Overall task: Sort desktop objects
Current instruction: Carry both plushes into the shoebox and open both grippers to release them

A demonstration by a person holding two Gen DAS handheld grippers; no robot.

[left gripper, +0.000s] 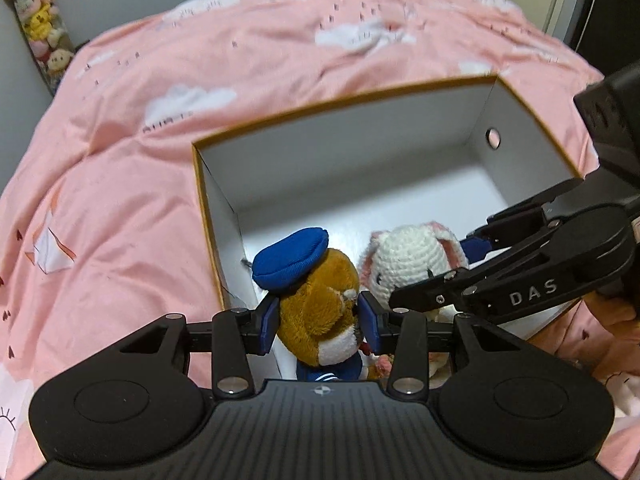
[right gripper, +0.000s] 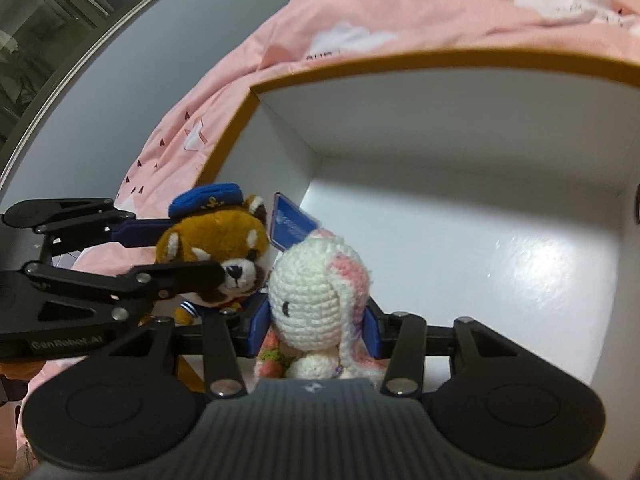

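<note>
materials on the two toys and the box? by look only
Red panda plush: short fuzzy pile fabric, probably synthetic; its blue sailor cap looks like ribbed knit cloth.
Crocheted bunny: white and pink yarn with visible stitch loops.
Box: likely coated cardboard, with smooth white walls, a glossy glare on the floor and a thin tan rim.

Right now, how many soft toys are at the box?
2: the brown plush in the left claw, the crocheted rabbit in the right claw, both over the box.

A pink cloud-print quilt [left gripper: 200,80] covers the bed, with a tube of plush dolls [left gripper: 40,24] beside it.
</note>
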